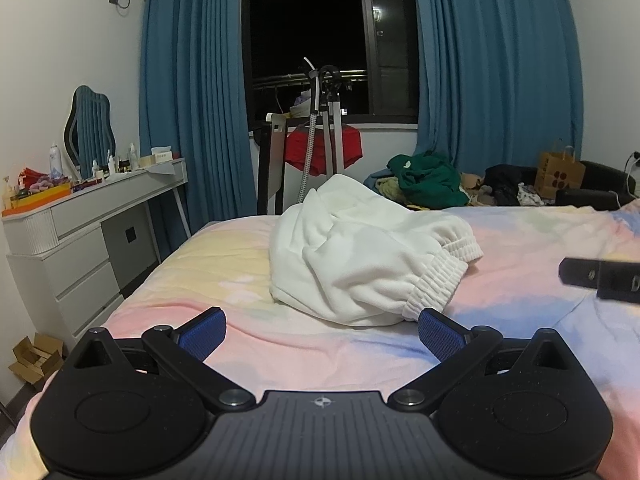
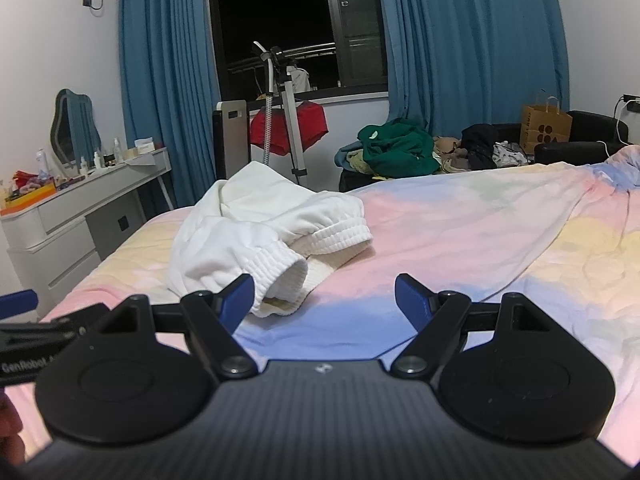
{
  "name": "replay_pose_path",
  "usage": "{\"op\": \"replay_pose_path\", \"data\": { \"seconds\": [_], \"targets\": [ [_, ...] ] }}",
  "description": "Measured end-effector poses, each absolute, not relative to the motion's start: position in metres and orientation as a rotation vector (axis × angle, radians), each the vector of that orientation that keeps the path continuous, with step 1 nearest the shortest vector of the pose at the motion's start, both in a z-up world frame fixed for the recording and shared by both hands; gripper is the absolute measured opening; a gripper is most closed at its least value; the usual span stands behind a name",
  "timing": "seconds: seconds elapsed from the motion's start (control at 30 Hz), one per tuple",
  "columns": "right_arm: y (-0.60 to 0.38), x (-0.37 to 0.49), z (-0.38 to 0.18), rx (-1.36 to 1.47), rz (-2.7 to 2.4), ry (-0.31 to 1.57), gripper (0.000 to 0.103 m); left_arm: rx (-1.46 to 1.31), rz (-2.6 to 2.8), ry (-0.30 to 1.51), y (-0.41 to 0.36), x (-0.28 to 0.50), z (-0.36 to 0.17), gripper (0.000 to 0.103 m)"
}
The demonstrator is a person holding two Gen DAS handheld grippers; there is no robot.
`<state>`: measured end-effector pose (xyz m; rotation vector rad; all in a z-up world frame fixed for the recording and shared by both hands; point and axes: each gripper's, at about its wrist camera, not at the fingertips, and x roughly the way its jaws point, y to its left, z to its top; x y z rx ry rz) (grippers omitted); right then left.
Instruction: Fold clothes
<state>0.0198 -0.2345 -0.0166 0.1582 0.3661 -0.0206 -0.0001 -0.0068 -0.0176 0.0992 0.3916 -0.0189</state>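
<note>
A crumpled white fleece garment with ribbed elastic cuffs lies bunched on the pastel bed sheet. My left gripper hovers just in front of it, open, with nothing between its blue pads. In the right wrist view the same white garment sits ahead and to the left. My right gripper is open and empty, its left finger close to a ribbed cuff. The right gripper's tip shows at the left wrist view's right edge.
A grey dressing table with bottles and a mirror stands left of the bed. A pile of green and dark clothes and a paper bag lie beyond the bed's far edge. A garment steamer stand is by the window.
</note>
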Motion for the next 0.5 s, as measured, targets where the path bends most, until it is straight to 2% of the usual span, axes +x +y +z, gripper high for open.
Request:
{"op": "replay_pose_path", "data": {
  "seconds": [0.27,0.5],
  "targets": [
    [-0.245,0.016,-0.012,0.205,-0.071,0.371,0.079,0.193,-0.037,0.422,-0.024,0.012,-0.043,0.102],
    [-0.259,0.015,-0.012,0.241,-0.125,0.393,0.079,0.373,-0.091,0.383,-0.075,0.058,-0.063,0.102]
  ]
}}
